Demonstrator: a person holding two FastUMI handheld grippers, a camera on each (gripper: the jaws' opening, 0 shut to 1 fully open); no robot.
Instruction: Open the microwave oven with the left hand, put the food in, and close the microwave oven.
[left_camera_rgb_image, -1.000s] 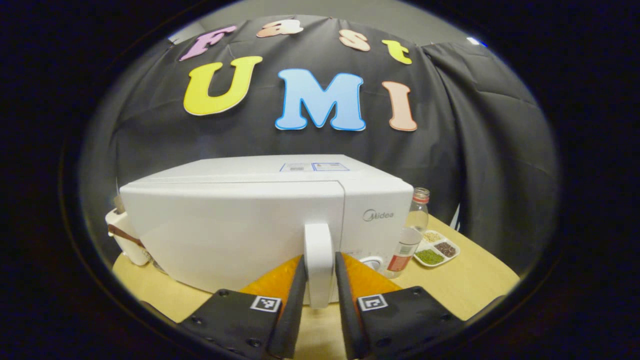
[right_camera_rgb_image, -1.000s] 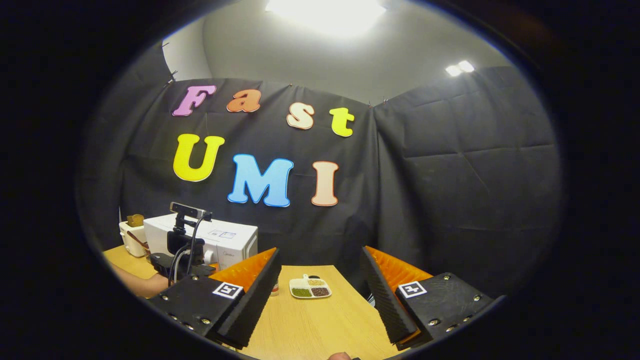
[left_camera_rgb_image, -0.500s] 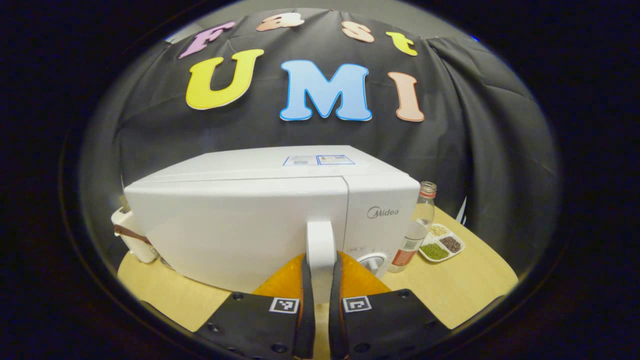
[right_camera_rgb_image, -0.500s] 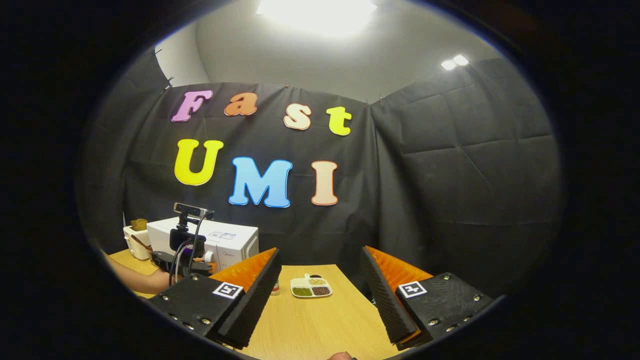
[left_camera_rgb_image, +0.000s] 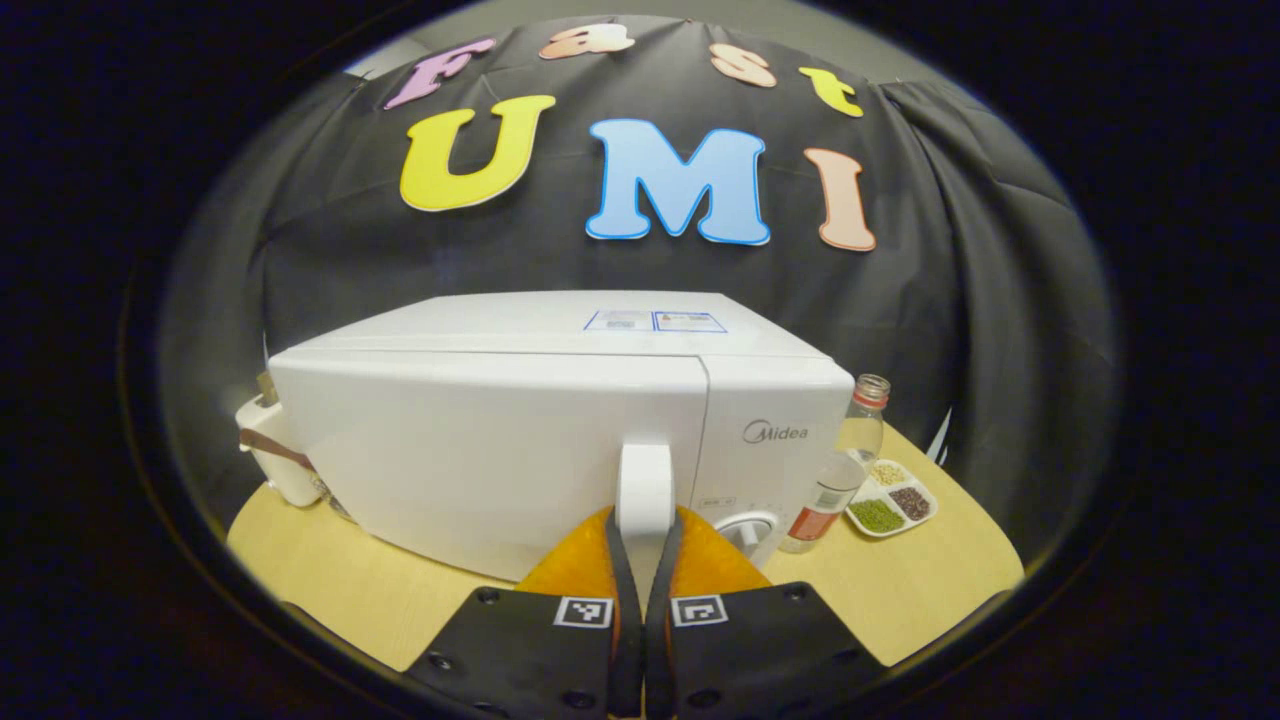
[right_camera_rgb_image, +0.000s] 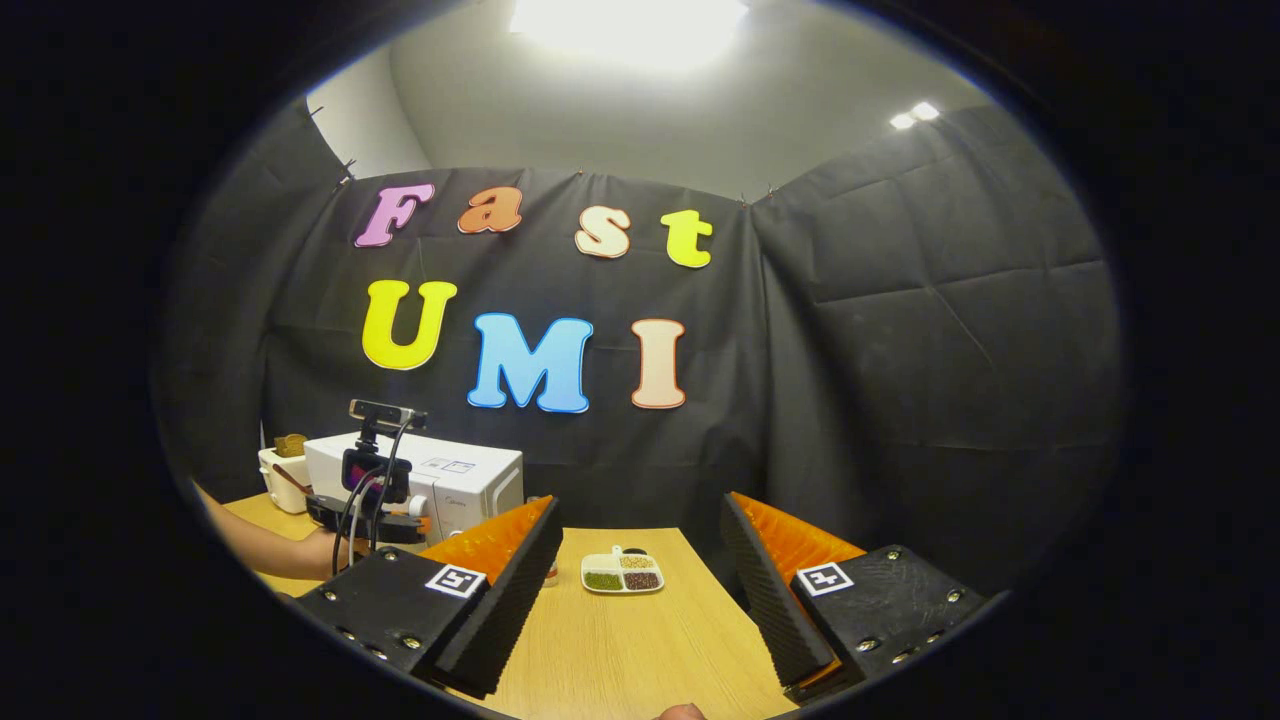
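With the lower end of the white door handle (left_camera_rgb_image: 645, 490) hidden between its fingers, the left gripper (left_camera_rgb_image: 645, 560) has narrowed from a loose straddle 1 second ago to a clamp on it, the white microwave (left_camera_rgb_image: 560, 430) sitting closed on the wooden table (left_camera_rgb_image: 930, 580), while the right gripper (right_camera_rgb_image: 640, 570) hangs wide open over the table.

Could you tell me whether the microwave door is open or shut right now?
Shut: the door sits flush with the control panel, no gap showing.
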